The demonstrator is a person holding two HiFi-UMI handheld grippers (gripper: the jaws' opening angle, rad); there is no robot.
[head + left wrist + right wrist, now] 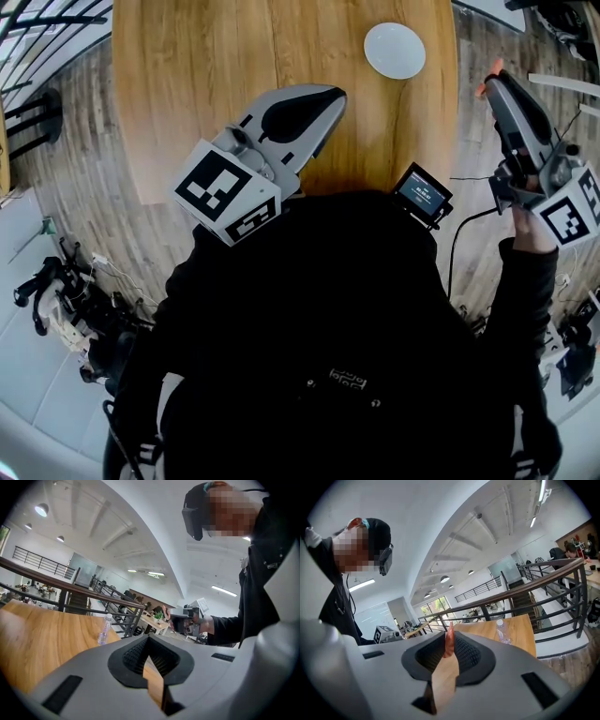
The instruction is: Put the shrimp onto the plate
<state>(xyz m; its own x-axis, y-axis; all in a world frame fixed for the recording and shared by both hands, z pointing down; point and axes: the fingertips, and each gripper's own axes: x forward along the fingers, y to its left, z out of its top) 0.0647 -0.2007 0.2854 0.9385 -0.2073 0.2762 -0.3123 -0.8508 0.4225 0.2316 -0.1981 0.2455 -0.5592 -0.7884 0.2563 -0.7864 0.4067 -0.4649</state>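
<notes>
Black clothing on the person (337,328) fills the lower head view, with both grippers raised in front. On the right, the right gripper (450,638) has its jaws pressed together on the shrimp (449,641), an orange sliver poking up between the dark pads. It is held in the air beyond the right edge of the wooden table (216,66), over the floor. The left gripper (149,640) hovers above the table with its jaws closed on nothing. The white plate (395,50) lies empty toward the far side of the table, apart from both grippers. The carry step seems to be in hand: next, the right gripper likely needs to swing inward over the plate, lower, and release. A clear water bottle (502,631) stands on the table. Around it is a large open room with plank flooring (84,141), a dark railing (543,581) and a pale arched ceiling.
</notes>
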